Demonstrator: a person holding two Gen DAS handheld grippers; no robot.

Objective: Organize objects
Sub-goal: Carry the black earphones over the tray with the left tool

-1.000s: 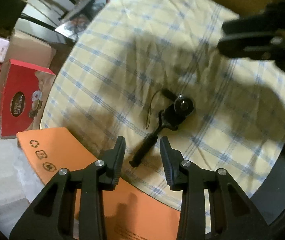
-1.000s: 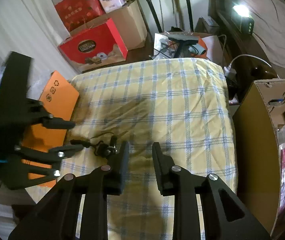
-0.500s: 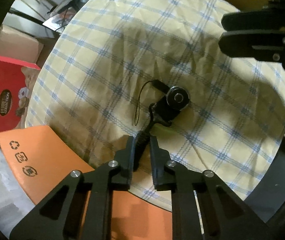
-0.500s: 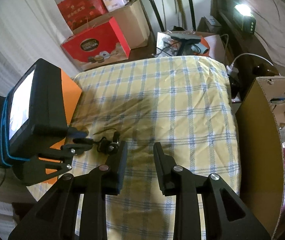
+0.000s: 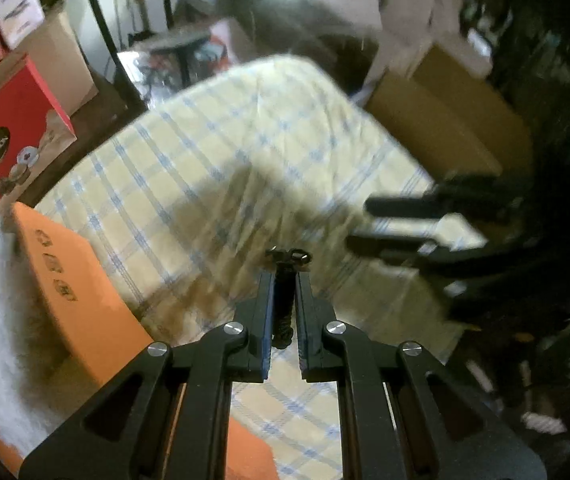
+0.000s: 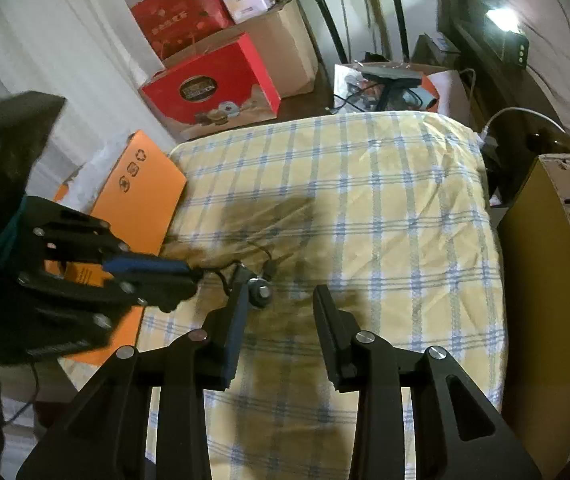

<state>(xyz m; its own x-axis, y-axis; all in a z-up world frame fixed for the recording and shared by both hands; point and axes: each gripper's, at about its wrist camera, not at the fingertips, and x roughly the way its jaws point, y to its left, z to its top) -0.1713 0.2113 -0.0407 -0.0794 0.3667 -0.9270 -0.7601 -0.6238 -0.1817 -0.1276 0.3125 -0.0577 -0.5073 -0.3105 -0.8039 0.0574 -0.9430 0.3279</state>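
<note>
A small black handle mount with a round head and a wrist cord [image 6: 259, 290] is over the left part of the yellow checked cloth [image 6: 365, 200]. My left gripper [image 5: 284, 280] is shut on its black handle [image 5: 284, 300], the head pointing forward. In the right wrist view the left gripper [image 6: 189, 276] comes in from the left holding the mount. My right gripper [image 6: 279, 300] is open and empty, just right of the mount's head. It shows blurred in the left wrist view [image 5: 369, 220].
An orange box [image 6: 137, 196] lies at the cloth's left edge. Red cartons [image 6: 213, 84] and a brown carton [image 6: 285, 48] stand behind. A tall cardboard box [image 6: 541, 260] stands on the right. Cables and a stand base [image 6: 389, 80] lie beyond the far edge.
My left gripper closed on the mount's handle and tilted up, lifting it. My right gripper opened wider and stayed near the mount's head.
</note>
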